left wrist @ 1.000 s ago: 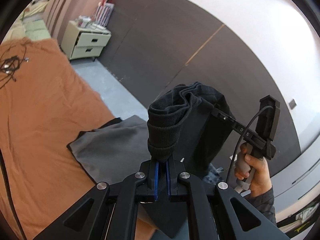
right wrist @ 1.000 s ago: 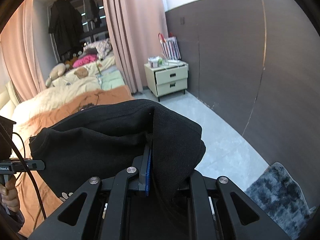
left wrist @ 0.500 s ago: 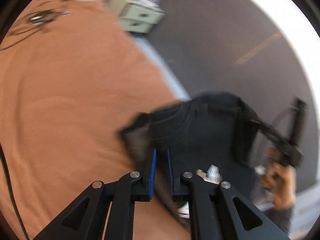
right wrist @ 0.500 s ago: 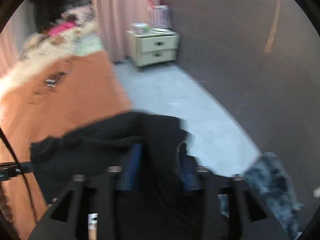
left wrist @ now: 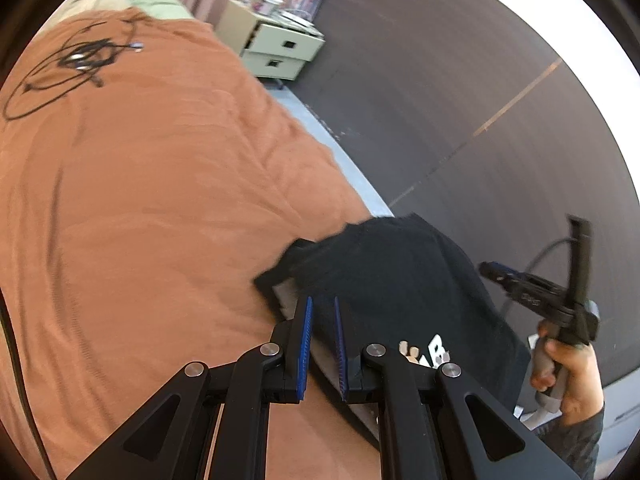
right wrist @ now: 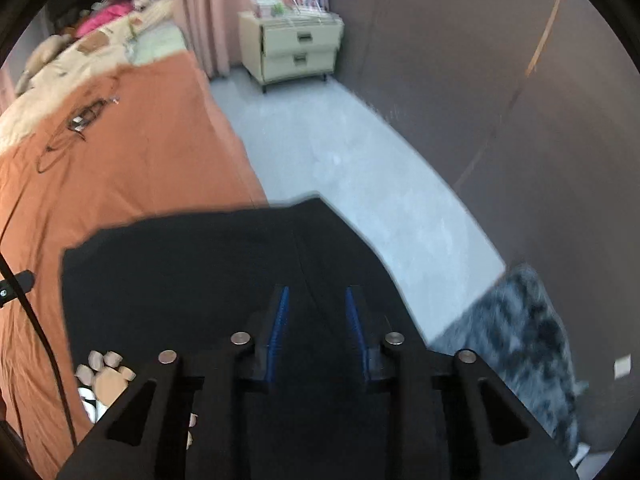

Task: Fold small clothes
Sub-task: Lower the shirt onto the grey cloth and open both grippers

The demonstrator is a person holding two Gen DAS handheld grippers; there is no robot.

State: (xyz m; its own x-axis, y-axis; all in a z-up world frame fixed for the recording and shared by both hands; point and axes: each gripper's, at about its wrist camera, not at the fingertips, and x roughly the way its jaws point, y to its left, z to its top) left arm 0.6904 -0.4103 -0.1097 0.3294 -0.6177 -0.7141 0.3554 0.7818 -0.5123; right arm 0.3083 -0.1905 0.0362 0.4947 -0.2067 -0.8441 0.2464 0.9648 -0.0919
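Both hand-held grippers, left point(left wrist: 321, 320) and right point(right wrist: 316, 312), have let go of the black top point(left wrist: 400, 280), jaws now apart and empty. It lies folded over at the bed point(left wrist: 160, 200) edge, so this fold looks done.

Black garment point(left wrist: 400, 280) with white print, rust-orange bedspread point(left wrist: 160, 200), blue-padded fingers point(right wrist: 280, 320).

A cream 2-drawer nightstand point(right wrist: 296, 50) stands between pink curtains point(right wrist: 200, 12) and dark wall point(right wrist: 460, 60).
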